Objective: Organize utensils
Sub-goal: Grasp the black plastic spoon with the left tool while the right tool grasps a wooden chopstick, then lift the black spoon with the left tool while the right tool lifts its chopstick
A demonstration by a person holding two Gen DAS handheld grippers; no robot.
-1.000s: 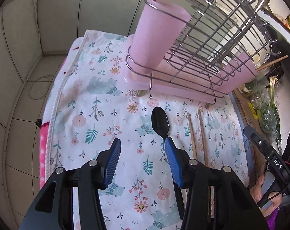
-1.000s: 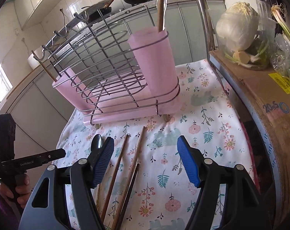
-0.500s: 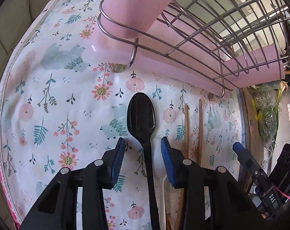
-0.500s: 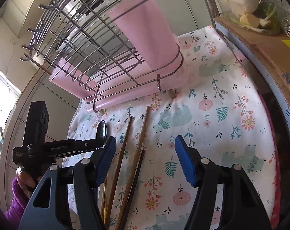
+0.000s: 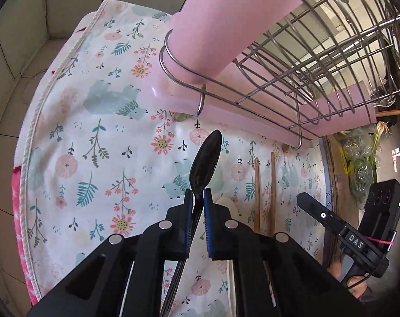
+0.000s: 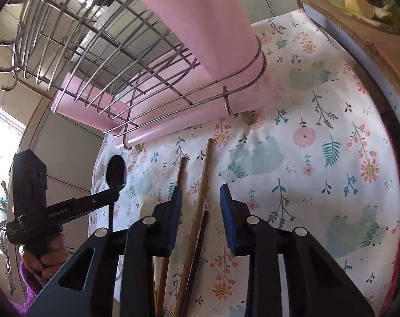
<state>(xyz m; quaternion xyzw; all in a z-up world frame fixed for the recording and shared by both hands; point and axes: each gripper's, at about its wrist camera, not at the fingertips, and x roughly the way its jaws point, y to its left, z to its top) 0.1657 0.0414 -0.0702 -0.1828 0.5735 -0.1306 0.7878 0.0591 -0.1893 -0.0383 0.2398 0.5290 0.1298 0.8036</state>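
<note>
Left wrist view: my left gripper [image 5: 198,198] clamps the neck of a black spoon [image 5: 205,163], its bowl raised above the floral cloth [image 5: 94,137]. Right wrist view: my right gripper [image 6: 200,200] is spread wide, straddling wooden chopsticks [image 6: 202,182] lying on that cloth. Beyond both stands the wire dish rack [image 6: 115,60] on its pink tray, a pink utensil cup [image 5: 226,26] at its corner.

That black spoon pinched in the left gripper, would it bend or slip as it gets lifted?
The black spoon looks like thin, glossy plastic, so it is probably light and may flex a little. The left gripper pinches its narrow neck just below the bowl, with the long handle trailing back, so it might pivot between the blue pads if bumped.
</note>
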